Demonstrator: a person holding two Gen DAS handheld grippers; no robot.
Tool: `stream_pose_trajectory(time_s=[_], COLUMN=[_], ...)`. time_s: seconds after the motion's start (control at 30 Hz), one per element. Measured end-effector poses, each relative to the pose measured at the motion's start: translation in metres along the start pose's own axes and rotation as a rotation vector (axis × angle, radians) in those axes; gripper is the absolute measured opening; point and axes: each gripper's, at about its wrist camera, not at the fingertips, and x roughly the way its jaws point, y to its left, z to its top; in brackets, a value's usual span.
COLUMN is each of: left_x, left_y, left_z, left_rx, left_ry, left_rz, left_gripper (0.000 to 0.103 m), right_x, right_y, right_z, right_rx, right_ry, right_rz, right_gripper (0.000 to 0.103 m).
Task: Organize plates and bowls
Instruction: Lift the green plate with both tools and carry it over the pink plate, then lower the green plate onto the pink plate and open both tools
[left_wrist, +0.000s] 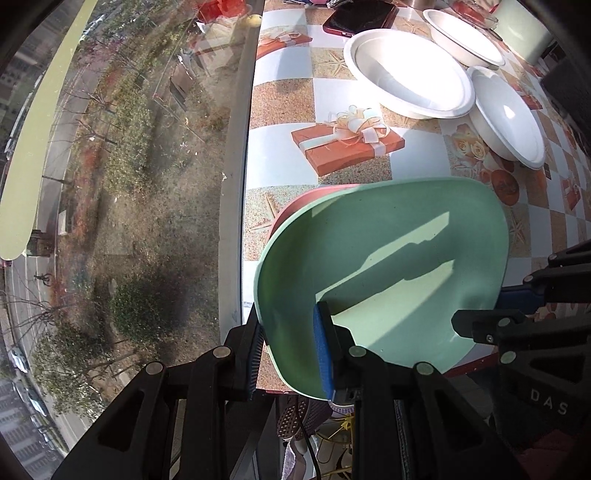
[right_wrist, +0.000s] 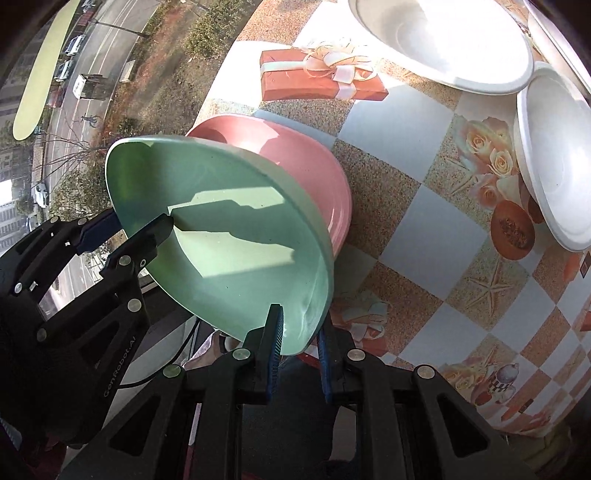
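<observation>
A green bowl (left_wrist: 388, 266) is tilted over a pink bowl (left_wrist: 314, 199) at the table's near edge by the window. My left gripper (left_wrist: 291, 354) is shut on the green bowl's near rim. My right gripper (right_wrist: 301, 343) is shut on the same bowl's (right_wrist: 229, 229) rim at another spot, and shows at the right of the left wrist view (left_wrist: 495, 306). The pink bowl (right_wrist: 306, 170) sits under and behind the green one. My left gripper also shows in the right wrist view (right_wrist: 129, 225). Three white bowls (left_wrist: 410, 74) (left_wrist: 509, 118) (left_wrist: 461, 37) lie farther back on the table.
The table has a patterned cloth (left_wrist: 347, 147) with gift-box prints. A window (left_wrist: 129, 184) runs along its left edge. A dark red phone or case (left_wrist: 362, 18) lies at the far end. White bowls also show in the right wrist view (right_wrist: 443, 40) (right_wrist: 554, 155).
</observation>
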Motion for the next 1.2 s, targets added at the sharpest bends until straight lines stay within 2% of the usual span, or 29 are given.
stream_pose_trajectory(time_s=[0.1, 0.23, 0.3, 0.4, 0.57, 0.9, 1.07, 1.2], left_x=[0.001, -0.002, -0.006, -0.011, -0.017, -0.030, -0.030, -0.029], left_y=[0.001, 0.007, 0.008, 0.008, -0.004, -0.053, -0.073, -0.089], left_z=[0.000, 0.002, 0.003, 0.007, 0.019, 0.048, 0.063, 0.076], left_rx=[-0.012, -0.072, -0.087, -0.102, -0.099, 0.030, 0.044, 0.031], left_ry=[-0.011, -0.022, -0.040, -0.057, -0.057, -0.079, -0.061, -0.041], left_rz=[-0.001, -0.041, -0.056, -0.081, -0.138, -0.181, -0.241, -0.295], left_gripper=[0.033, 0.061, 0.069, 0.074, 0.075, 0.075, 0.075, 0.075], right_x=[0.002, -0.007, -0.013, -0.020, -0.030, -0.043, -0.051, -0.064], right_y=[0.001, -0.004, -0.014, -0.033, -0.069, -0.137, -0.160, -0.178], right_z=[0.000, -0.008, -0.011, -0.020, -0.041, -0.071, -0.082, -0.087], right_rx=[0.009, 0.011, 0.025, 0.070, 0.159, 0.396, 0.458, 0.475], right_ry=[-0.004, -0.037, -0.051, -0.079, -0.106, -0.149, -0.164, -0.192], right_rz=[0.017, 0.043, 0.038, 0.035, 0.039, 0.053, 0.059, 0.030], right_gripper=[0.020, 0.021, 0.023, 0.085, 0.085, 0.085, 0.085, 0.085])
